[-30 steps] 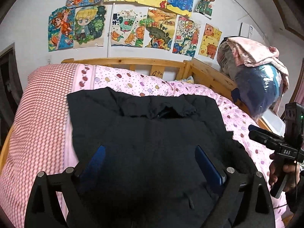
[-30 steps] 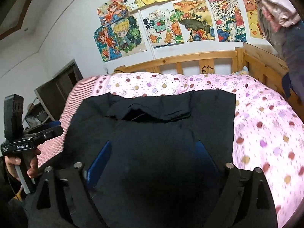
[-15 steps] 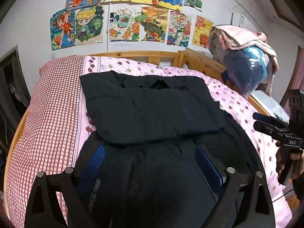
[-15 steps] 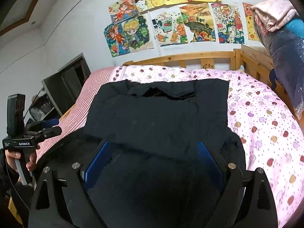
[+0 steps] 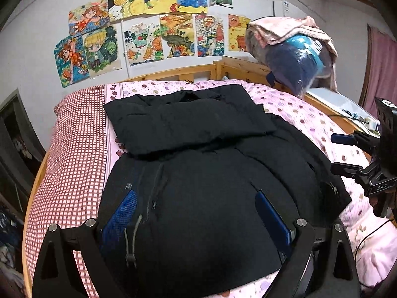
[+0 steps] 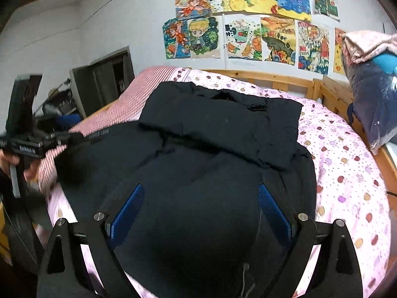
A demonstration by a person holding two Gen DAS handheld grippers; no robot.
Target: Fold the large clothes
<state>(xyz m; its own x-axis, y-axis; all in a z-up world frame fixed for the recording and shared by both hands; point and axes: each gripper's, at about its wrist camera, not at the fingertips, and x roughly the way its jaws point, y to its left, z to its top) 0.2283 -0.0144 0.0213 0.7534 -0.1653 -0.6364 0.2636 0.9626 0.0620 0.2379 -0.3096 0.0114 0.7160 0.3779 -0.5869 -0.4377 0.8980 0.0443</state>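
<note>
a: the large black padded jacket (image 5: pixel 198 173) lies spread on the pink dotted bed cover (image 5: pixel 310 119), collar end toward the wooden headboard (image 5: pixel 198 70). how far along is it?

b: partway, i'd judge. one broad panel is already folded over and lies flat across the upper part, near the collar. the lower body is still spread wide, hem and black drawcord (image 5: pixel 131 243) toward the camera, bulging past the folded part on both sides.

a: and the tools?

b: left tool (image 5: pixel 196 218) hovers over the lower part, blue pads wide apart, nothing between them. right tool (image 6: pixel 201 213) the same: jaws near their widest, cloth below but not pinched.

a: so what's left?

b: probably bringing in the sides and the hem to make a compact bundle. the padding looks puffy, so folds may spring back.
</note>
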